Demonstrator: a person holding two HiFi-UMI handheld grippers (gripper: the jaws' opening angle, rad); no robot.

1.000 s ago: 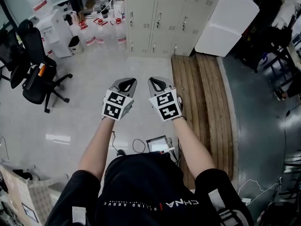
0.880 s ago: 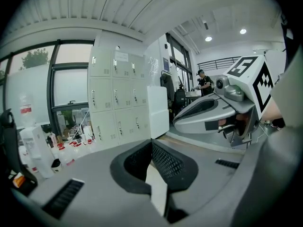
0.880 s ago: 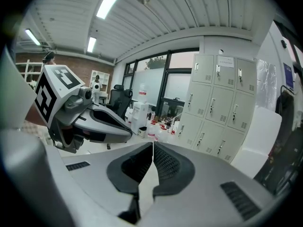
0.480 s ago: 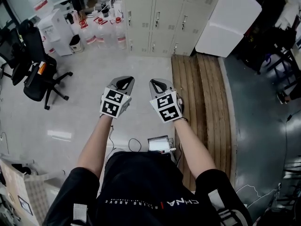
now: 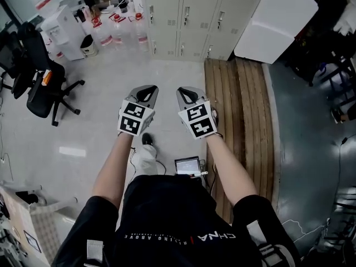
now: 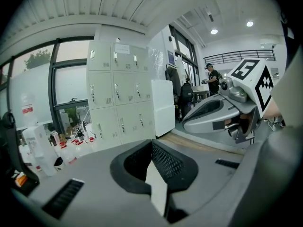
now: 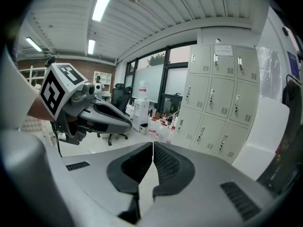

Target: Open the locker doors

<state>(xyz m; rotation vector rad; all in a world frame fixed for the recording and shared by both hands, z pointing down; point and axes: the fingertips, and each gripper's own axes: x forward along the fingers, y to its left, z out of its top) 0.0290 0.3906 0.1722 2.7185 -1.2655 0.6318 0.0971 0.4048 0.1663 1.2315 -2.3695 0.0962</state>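
Observation:
A bank of beige lockers (image 5: 189, 15) stands at the far wall, all doors closed, each with a small handle. The same lockers (image 6: 118, 93) show ahead in the left gripper view and the lockers (image 7: 218, 98) at right in the right gripper view. My left gripper (image 5: 147, 90) and right gripper (image 5: 186, 91) are held side by side over the floor, well short of the lockers. Both are shut with nothing between the jaws. The left gripper's jaws (image 6: 152, 145) and the right gripper's jaws (image 7: 153, 148) meet at their tips.
Wooden planks (image 5: 239, 110) lie on the floor at right. A white cabinet (image 5: 272, 24) leans beside the lockers. Water bottles (image 5: 119, 29) and a white dispenser (image 5: 64, 32) stand at left, near a black office chair (image 5: 39, 88). A small screen (image 5: 188, 166) with cables sits by my foot (image 5: 147, 149).
I have stepped toward the lockers, which have slid up the head view. Both grippers came forward together, still shut. A foot now shows below the left gripper.

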